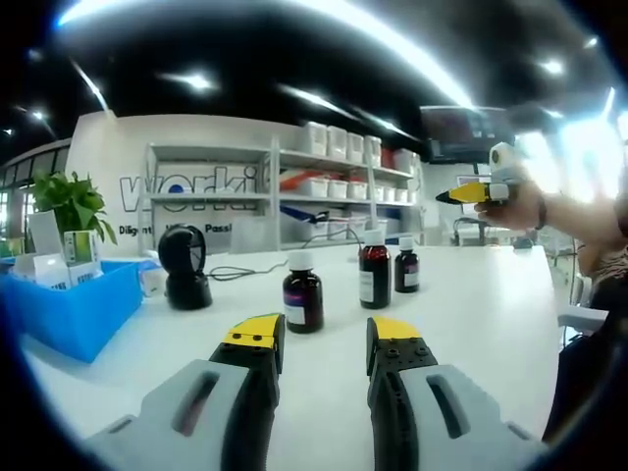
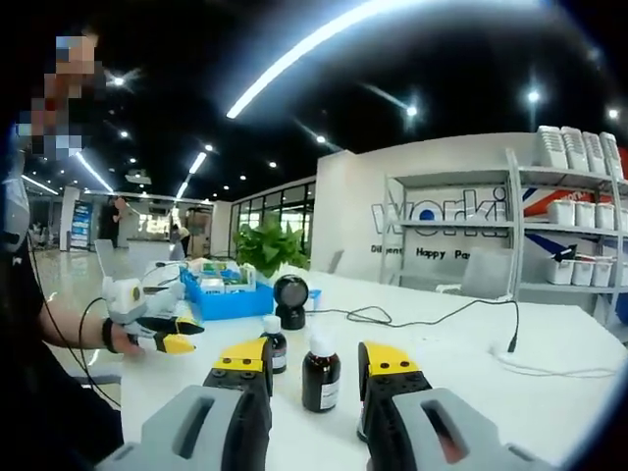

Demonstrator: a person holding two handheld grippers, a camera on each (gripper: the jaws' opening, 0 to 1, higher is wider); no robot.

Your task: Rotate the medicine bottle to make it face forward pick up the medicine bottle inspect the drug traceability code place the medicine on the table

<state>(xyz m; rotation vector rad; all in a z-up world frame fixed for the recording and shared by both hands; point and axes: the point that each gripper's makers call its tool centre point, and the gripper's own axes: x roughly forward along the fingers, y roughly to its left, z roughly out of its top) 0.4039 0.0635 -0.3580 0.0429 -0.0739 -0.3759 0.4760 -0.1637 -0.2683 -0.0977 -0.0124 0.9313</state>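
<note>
- In the left gripper view the left gripper (image 1: 325, 339) is held low over the white table (image 1: 491, 294), its yellow-tipped jaws parted with nothing between them.
- Three brown medicine bottles with white caps stand upright on the table beyond those jaws. The nearest bottle (image 1: 302, 292) is just past the left jaw tip, slightly left of the gap and not touching it.
- The second bottle (image 1: 374, 270) and the third bottle (image 1: 406, 265) stand farther back and to the right, close beside each other.
- A black barcode scanner (image 1: 183, 265) on a stand sits left of the bottles, with a cable trailing behind it.
- A blue bin (image 1: 74, 304) holding small boxes lies at the left edge of the table, and a green plant (image 1: 69, 201) rises behind it.
- The right gripper (image 1: 481, 189) shows at the far right of the left gripper view, held in a hand (image 1: 520, 208) well above the table.
- In the right gripper view the right gripper (image 2: 314, 358) also has its jaws apart and empty; one bottle (image 2: 321, 371) stands in line with the gap, just beyond the tips, and another bottle (image 2: 274, 343) stands behind the left jaw tip.
- The left gripper appears at the left of that view, in a hand (image 2: 132, 334), well apart from the bottles.
- White shelving with white containers (image 1: 334, 167) lines the back wall.
</note>
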